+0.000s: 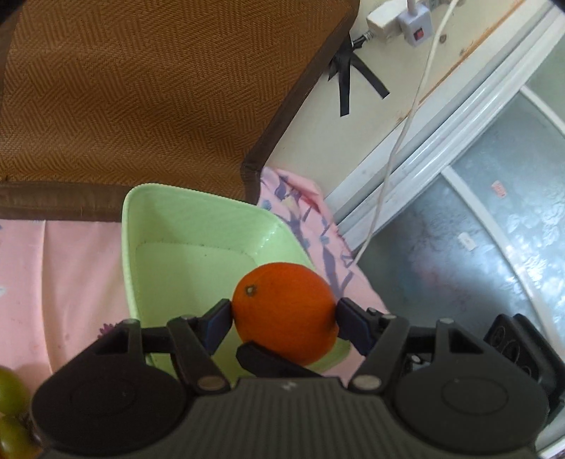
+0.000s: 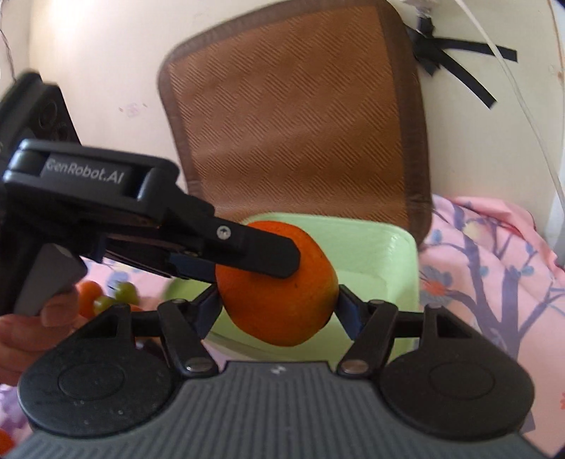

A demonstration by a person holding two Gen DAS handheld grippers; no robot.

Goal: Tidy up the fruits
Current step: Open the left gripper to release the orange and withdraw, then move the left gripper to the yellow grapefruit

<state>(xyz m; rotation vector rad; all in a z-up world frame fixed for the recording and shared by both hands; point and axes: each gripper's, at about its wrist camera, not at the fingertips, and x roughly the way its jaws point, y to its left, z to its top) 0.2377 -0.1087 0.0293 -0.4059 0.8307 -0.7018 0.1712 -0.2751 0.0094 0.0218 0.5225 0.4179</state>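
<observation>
A home bedroom: pink floral bedsheet [image 2: 487, 254], woven mat [image 1: 141, 88], wall power strip [image 1: 399, 21].

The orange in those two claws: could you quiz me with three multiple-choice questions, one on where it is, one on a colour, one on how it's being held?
1. Where is the orange?
A. above the near edge of the tray
B. on the woven mat
C. beside the grapes

2. What colour is the tray?
A. blue
B. light green
C. white

3. How is the orange held?
A. lying loose in the tray
B. by one claw only
C. by both claws at once

Answers:
1 A: the tray's floor shows right behind and under it.
2 B: its rim and walls are pale green.
3 C: the left claw pinches its sides, and the right claw grips it too.
</observation>
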